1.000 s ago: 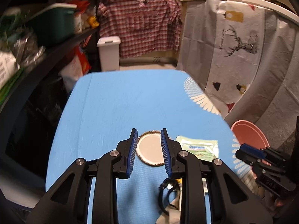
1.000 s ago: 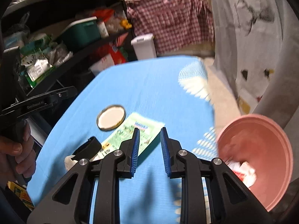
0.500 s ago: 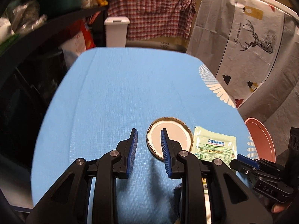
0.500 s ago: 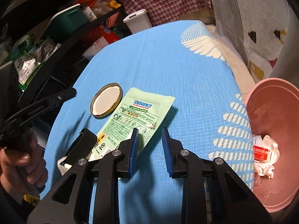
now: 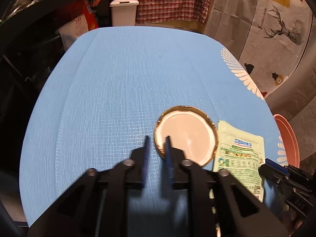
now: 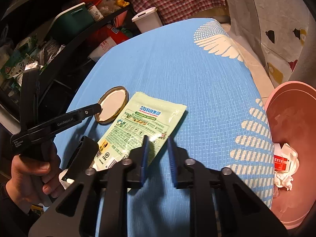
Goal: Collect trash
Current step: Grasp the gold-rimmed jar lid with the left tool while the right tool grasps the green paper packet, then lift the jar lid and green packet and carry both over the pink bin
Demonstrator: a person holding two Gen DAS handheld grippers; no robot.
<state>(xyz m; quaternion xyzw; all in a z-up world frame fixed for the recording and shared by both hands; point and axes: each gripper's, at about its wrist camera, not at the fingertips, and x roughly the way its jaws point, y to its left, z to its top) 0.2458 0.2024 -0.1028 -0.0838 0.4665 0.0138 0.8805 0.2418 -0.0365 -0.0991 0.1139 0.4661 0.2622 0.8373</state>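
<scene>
Blue tablecloth (image 5: 118, 79) carries a gold lid (image 5: 186, 136) whose near rim sits between the parted left gripper (image 5: 157, 138); right gripper (image 6: 157, 138), also parted, straddles the green packet (image 6: 138, 126) edge.

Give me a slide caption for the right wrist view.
Open right gripper over green packet; pink bin beside table.

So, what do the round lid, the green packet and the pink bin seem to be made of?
The round lid looks like metal: a shiny gold crimped rim and a pale matte lining inside. The green packet seems to be thin plastic film, glossy, with glare and soft wrinkles on its printed face. The pink bin appears to be moulded plastic, smooth and semi-matte, though the look alone cannot confirm this.
</scene>
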